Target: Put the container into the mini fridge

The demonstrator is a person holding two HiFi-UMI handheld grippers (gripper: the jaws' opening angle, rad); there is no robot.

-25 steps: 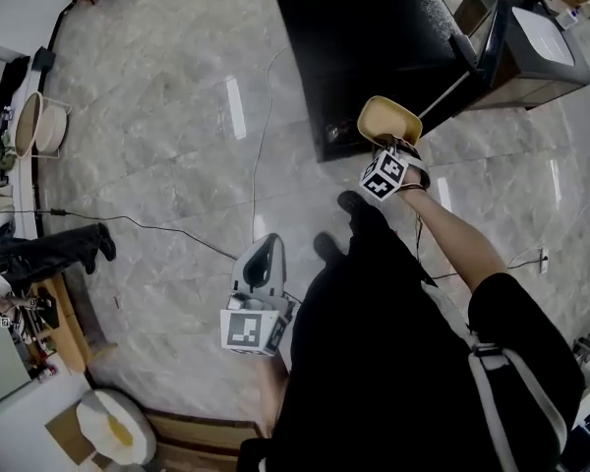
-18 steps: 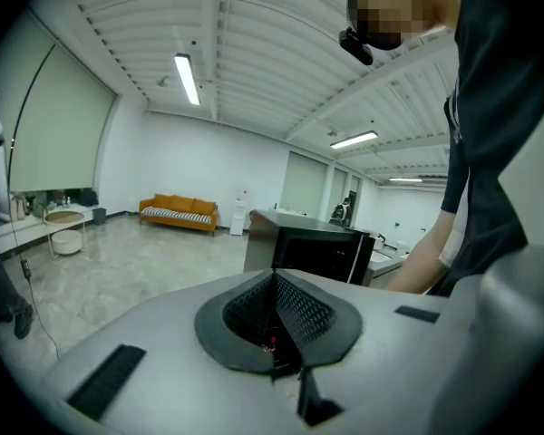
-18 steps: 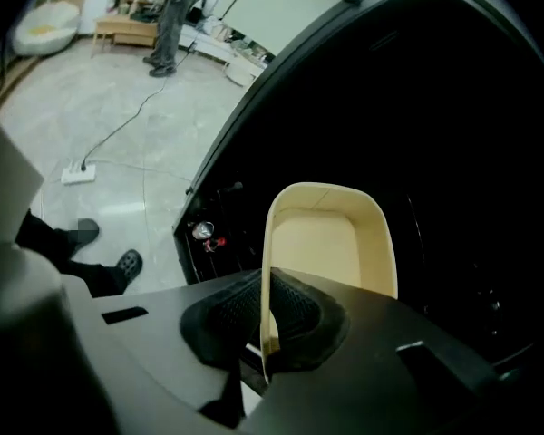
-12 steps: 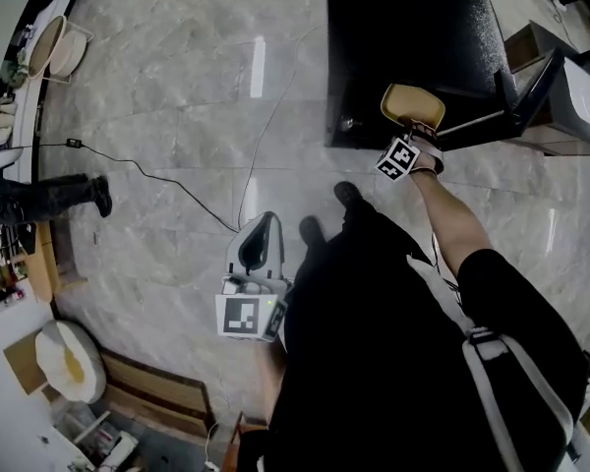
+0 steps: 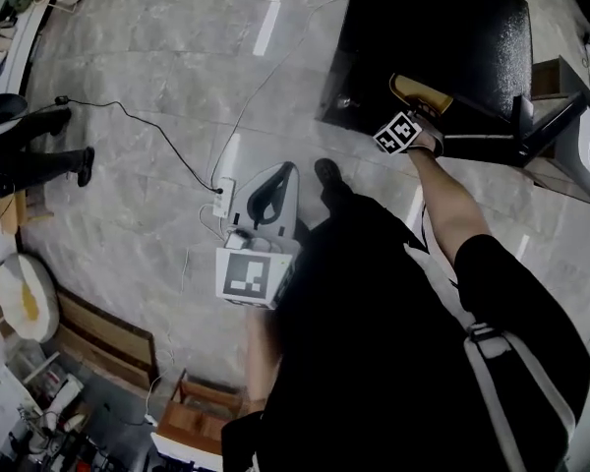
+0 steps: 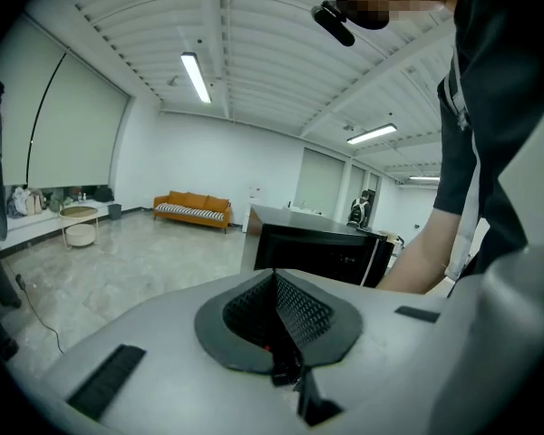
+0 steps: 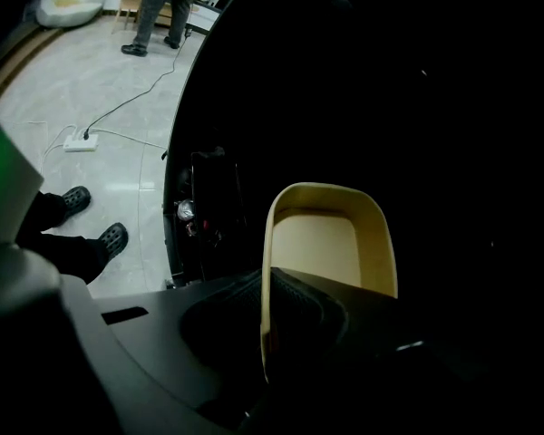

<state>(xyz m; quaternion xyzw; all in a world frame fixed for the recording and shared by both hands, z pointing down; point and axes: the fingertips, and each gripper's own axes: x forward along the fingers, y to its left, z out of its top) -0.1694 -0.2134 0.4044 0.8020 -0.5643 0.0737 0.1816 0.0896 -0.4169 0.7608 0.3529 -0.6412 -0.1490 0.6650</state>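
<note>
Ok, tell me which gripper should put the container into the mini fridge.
Right. The right gripper is shut on the rim of the beige container, right at the black mini fridge. The left gripper is shut, empty and farther from it.

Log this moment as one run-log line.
phase: placing | right tongs: shut on container rim | container: tan, empty, at mini fridge | left tongs: shut, empty

A white power strip [image 5: 222,198] lay on the marble floor [image 5: 157,57], a black cable [image 5: 138,126] running from it toward the floor's left edge.
</note>
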